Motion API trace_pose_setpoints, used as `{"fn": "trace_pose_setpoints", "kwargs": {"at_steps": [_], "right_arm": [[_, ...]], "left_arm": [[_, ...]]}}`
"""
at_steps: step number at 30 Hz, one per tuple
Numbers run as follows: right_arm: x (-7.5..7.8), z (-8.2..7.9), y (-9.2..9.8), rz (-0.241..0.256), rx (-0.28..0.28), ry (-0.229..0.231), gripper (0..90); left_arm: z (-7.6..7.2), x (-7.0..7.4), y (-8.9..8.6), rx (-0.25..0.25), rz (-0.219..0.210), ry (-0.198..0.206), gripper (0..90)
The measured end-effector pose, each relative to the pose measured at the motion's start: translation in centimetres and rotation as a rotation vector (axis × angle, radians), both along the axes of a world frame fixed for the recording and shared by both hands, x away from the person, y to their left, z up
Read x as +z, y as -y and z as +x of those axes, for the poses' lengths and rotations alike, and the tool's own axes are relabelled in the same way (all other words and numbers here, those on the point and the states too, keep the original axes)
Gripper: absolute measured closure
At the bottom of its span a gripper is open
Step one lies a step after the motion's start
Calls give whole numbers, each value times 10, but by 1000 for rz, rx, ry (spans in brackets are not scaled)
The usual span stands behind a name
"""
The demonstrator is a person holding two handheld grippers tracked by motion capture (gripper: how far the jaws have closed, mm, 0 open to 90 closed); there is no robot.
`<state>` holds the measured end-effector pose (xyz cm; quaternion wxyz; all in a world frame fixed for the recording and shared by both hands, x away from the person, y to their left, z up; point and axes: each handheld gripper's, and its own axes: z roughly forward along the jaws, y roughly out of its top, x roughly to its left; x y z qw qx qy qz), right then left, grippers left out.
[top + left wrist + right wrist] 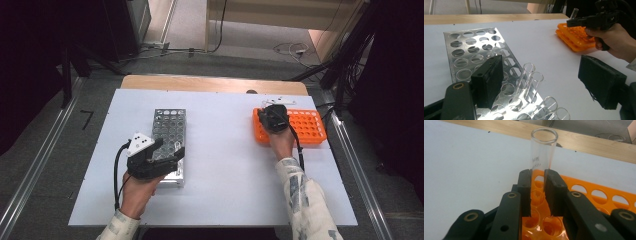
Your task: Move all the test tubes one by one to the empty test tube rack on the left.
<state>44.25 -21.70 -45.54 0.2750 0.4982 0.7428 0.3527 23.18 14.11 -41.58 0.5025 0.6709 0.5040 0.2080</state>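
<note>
High view: the left claw (167,152) hangs open over the metal rack (169,145).

Left gripper view: empty tubes (527,80) lean loosely; a careless jaw could topple them.

Right gripper view: the right claw (537,192) pinches a glass test tube (543,155) above the orange rack (599,197); a misaligned descent risks cracking it.

Lab-style recording bench: white table (225,170) with metal test-tube rack (169,131), orange tube rack (305,125), clear glass tubes (527,77). Grey floor around it, loose cables (290,49), floor rails (35,165), dark equipment stands (350,60).
</note>
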Motion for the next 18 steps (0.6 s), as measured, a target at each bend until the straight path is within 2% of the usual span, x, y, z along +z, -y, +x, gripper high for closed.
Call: {"fn": "trace_pose_setpoints", "kwargs": {"at_steps": [13,18], "right_arm": [[23,-12,5,32,15,51,732],[32,-22,6,40,42,48,733]], "left_arm": [[0,0,1,2,15,0,202],[-1,1,3,4,15,4,204]]}}
